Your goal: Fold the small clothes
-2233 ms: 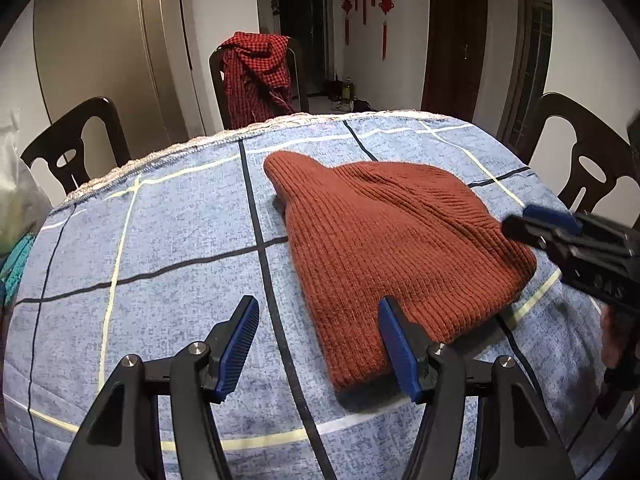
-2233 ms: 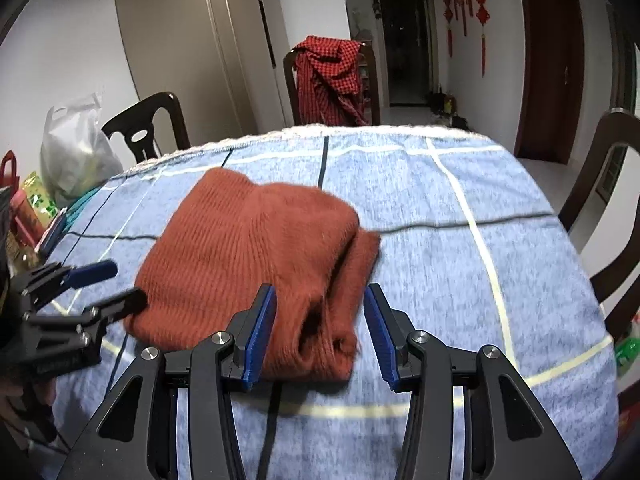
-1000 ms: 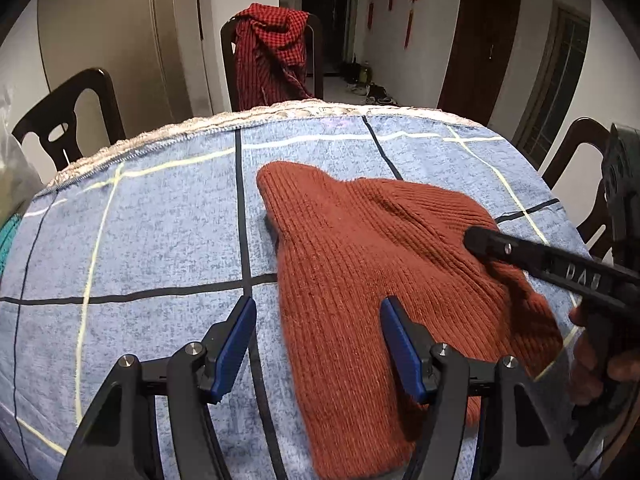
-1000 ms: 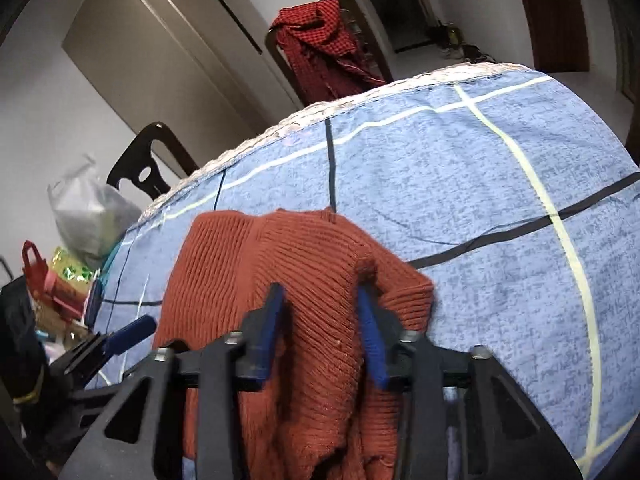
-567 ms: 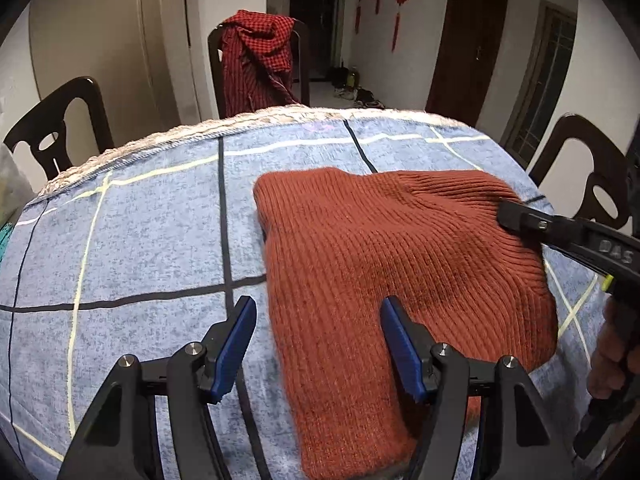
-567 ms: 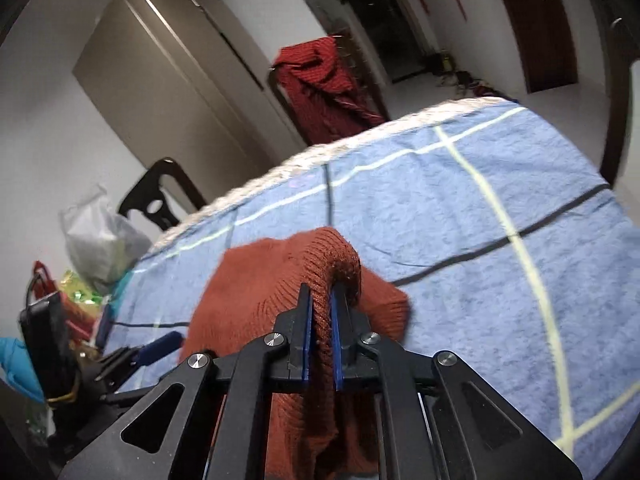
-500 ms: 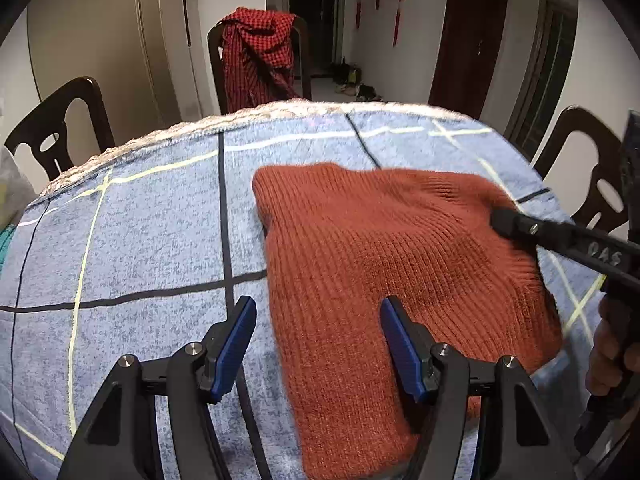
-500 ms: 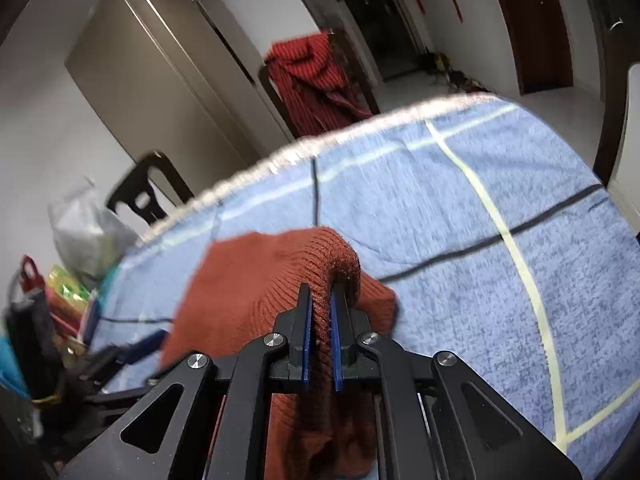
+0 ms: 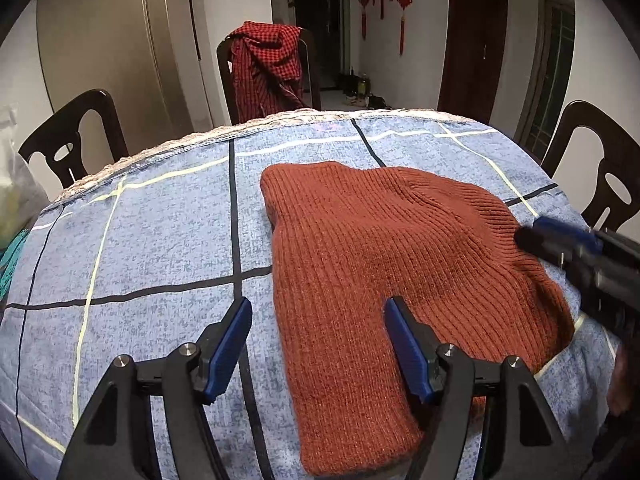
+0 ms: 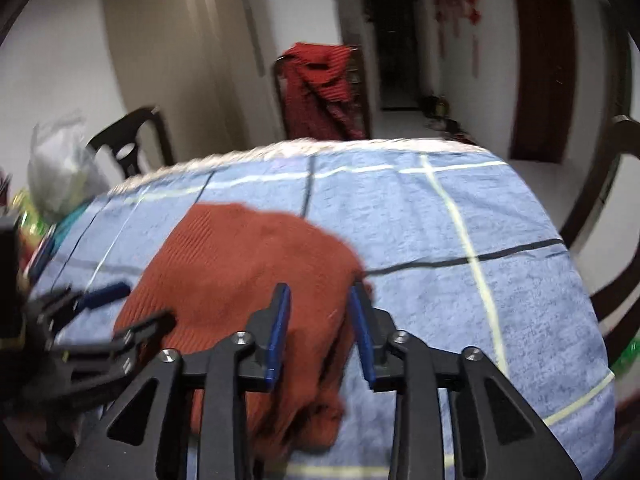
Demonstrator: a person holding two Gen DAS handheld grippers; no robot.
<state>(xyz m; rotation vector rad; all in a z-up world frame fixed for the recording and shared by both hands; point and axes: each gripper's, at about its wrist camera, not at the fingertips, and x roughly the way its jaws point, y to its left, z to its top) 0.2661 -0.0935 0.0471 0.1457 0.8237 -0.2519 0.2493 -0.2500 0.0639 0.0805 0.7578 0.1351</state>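
L tool (image 9: pixel 318 344) apart, opening, empty | R tool (image 10: pixel 320 328) opening over knit (image 9: pixel 384 264) | chair (image 9: pixel 268 72) behind

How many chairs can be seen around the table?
3. One chair at the far left, one behind the table draped with a red checked cloth, one at the right. More may be hidden.

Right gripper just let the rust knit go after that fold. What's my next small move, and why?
Probably back the right gripper clear: its jaws are opening, knit between them but not pinched. The rust knit piece lies flat on the blue tablecloth. Then the open left gripper, poised over the near edge, could likely take it for the next fold.
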